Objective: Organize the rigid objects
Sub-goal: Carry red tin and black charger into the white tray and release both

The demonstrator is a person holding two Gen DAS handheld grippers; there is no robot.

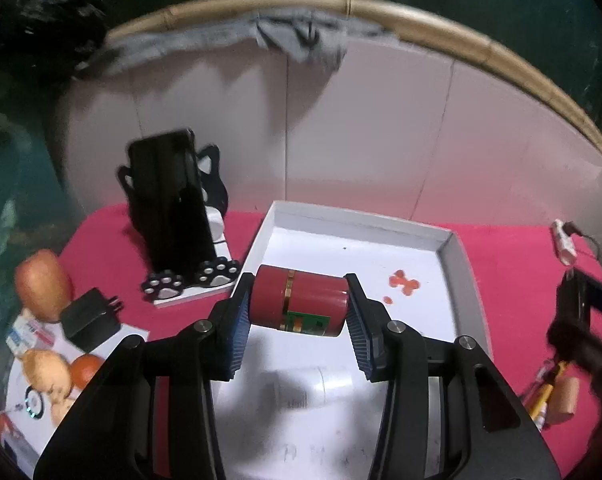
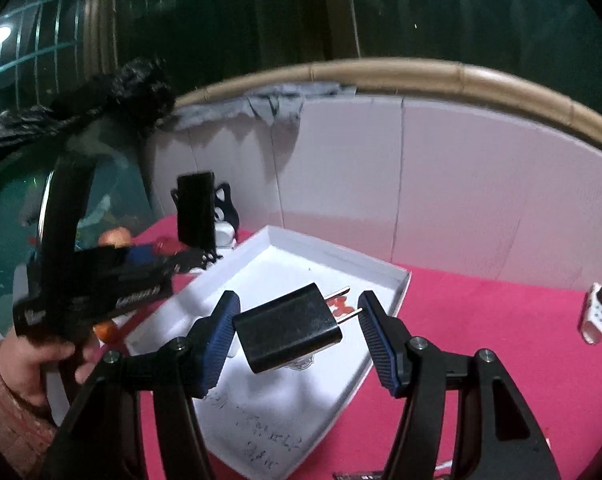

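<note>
In the left wrist view my left gripper [image 1: 298,292] is shut on a red round tin [image 1: 301,304] with a gold band and a green label. The tin lies sideways between the blue pads, above the near left part of the white tray [image 1: 365,226]. In the right wrist view my right gripper [image 2: 299,310] is shut on a black charger plug [image 2: 287,328]. One pad presses its body and the other its metal prongs, over the same white tray [image 2: 397,280]. The left gripper [image 2: 101,284] shows blurred at the left, held by a hand [image 2: 33,360].
A black phone [image 1: 167,208] leans on a cat-shaped stand [image 1: 193,280] left of the tray. Further left lie another black charger [image 1: 91,320], an apple [image 1: 41,288] and other fruit on paper. A white power strip [image 2: 595,312] lies far right on the pink cloth. White panels close off the back.
</note>
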